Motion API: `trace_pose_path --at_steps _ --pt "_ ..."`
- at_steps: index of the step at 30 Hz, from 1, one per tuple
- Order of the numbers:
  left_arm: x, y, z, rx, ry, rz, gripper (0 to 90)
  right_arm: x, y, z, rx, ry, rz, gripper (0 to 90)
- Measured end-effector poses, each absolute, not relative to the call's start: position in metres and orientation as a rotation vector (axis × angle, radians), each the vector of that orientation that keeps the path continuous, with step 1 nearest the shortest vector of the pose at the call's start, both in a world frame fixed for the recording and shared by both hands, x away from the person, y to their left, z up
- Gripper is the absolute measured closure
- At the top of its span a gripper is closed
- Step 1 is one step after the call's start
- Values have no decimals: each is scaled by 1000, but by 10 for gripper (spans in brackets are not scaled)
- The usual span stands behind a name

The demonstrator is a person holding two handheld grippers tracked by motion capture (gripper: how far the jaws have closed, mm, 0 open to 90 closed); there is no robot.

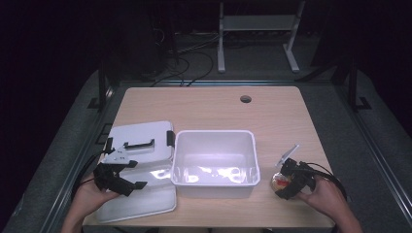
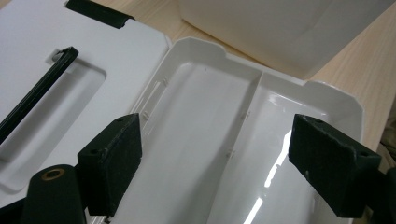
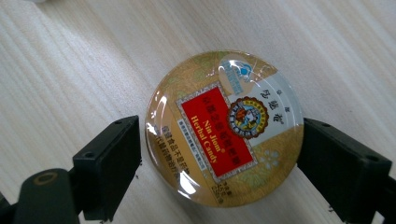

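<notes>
1. The desk [image 1: 214, 109] is a pale wooden top with a round hole near its far edge; it carries everything below.
2. An open white bin [image 1: 214, 162] stands in the middle of the desk, its rim just beside the tray on its left.
3. A white lid [image 1: 141, 138] with a black handle and black clips lies flat at the far left, next to the bin.
4. A shallow white tray [image 2: 224, 140] with two long compartments lies in front of the lid, at the desk's near left corner. A low divider runs along it.
5. The left gripper [image 1: 116, 174] hovers over that tray, held in the person's left hand [image 1: 90, 194]. In the left gripper view its jaws stand spread wide, one pad over the tray's edge beside the lid, the other over the far compartment. Nothing is between them; the pads press on nothing.
6. The right gripper [image 1: 286, 182] sits at the near right of the desk, held in the person's right hand [image 1: 325, 191], well apart from the bin's right wall.
7. The round candy tin [image 3: 224, 128], gold with a red label reading "Nin Jiom Herbal Candy", lies flat on the desk directly between the right jaws. The jaws are spread around it: the right pad sits at the tin's edge, and the left pad is just beside the rim with a thin gap. Whether the right pad touches cannot be told.
</notes>
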State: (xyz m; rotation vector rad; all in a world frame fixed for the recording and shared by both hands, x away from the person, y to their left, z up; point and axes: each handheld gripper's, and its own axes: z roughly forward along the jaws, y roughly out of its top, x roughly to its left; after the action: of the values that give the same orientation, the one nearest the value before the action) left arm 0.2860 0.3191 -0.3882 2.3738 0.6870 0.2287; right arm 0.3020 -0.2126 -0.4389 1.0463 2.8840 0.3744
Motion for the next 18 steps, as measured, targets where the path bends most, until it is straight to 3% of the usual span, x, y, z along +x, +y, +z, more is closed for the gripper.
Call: trace_pose_path --at_steps 18 --pt "284 321 -393 2389 689 234 170 308 -201 -438 966 2924 244 197"
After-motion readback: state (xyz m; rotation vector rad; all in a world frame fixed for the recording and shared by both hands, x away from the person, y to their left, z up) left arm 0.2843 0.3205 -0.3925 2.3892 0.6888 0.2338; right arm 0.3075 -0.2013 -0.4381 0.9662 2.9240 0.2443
